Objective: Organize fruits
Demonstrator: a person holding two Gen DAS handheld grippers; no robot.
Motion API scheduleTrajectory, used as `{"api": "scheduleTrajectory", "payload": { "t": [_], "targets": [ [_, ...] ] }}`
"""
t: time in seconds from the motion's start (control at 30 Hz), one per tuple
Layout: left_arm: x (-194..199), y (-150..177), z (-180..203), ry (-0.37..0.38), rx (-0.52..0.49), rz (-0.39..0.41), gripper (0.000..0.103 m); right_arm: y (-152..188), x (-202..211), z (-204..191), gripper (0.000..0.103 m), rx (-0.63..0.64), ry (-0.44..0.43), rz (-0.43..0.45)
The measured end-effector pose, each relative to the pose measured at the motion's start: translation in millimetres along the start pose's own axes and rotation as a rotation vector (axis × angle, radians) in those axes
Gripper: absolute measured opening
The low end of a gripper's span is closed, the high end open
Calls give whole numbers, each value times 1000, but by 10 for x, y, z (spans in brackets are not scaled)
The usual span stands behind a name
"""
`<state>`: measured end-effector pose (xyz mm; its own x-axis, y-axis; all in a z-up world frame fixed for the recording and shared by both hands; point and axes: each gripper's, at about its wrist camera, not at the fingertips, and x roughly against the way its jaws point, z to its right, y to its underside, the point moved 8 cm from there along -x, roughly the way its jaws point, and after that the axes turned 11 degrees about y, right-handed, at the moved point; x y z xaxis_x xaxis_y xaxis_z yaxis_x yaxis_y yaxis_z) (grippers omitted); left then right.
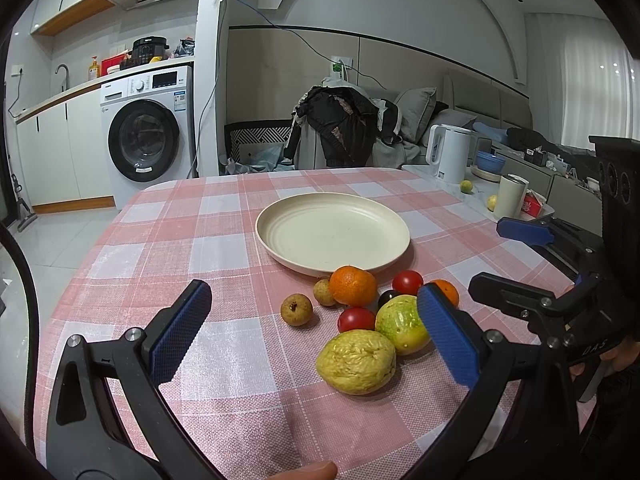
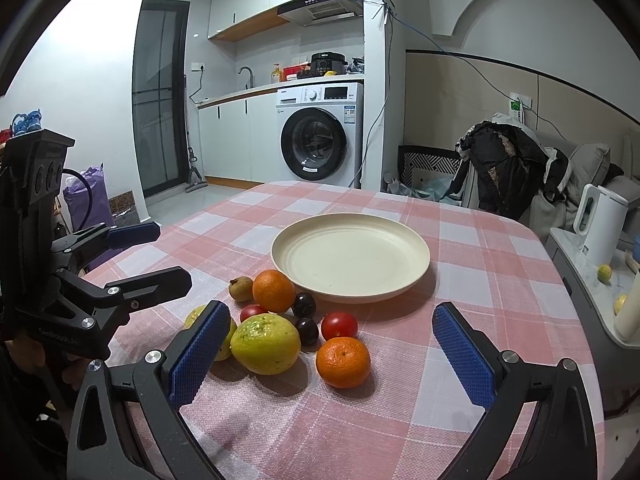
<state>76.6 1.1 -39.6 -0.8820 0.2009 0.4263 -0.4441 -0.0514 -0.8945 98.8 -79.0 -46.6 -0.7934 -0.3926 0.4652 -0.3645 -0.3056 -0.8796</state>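
Lying in a loose cluster on the pink checked tablecloth, just in front of the cream plate, the fruits are all waiting off the dish. Nearest the right wrist camera, a mandarin is sitting apart from the green-yellow guava; a second, paler guava is resting against it on the far side. A red tomato, another tomato, two dark plums and a second mandarin, close against the plate's rim, are filling the middle of the group. Two small brown fruits, possibly longans, are lying at the edge.

The plate is holding nothing, so the sorting is judged as not yet begun: every piece is remaining to be moved.

The left gripper is hovering over the cluster with its blue pads spread wide, gripping nothing. The right gripper is likewise standing spread, its jaws bracketing the near mandarin and guava without touching either.

Beyond the table, a washing machine and a white kettle are standing clear of the work.
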Motion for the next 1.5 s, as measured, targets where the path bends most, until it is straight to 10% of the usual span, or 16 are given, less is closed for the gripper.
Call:
{"api": "scheduleTrajectory", "payload": {
  "t": [0.87, 1.5],
  "targets": [
    [10, -3, 8, 4, -1, 1, 103, -5, -19, 57, 103, -28, 15, -18],
    [-37, 34, 3, 33, 16, -60, 103, 140, -352, 217, 103, -11, 84, -210]
  ]
}}
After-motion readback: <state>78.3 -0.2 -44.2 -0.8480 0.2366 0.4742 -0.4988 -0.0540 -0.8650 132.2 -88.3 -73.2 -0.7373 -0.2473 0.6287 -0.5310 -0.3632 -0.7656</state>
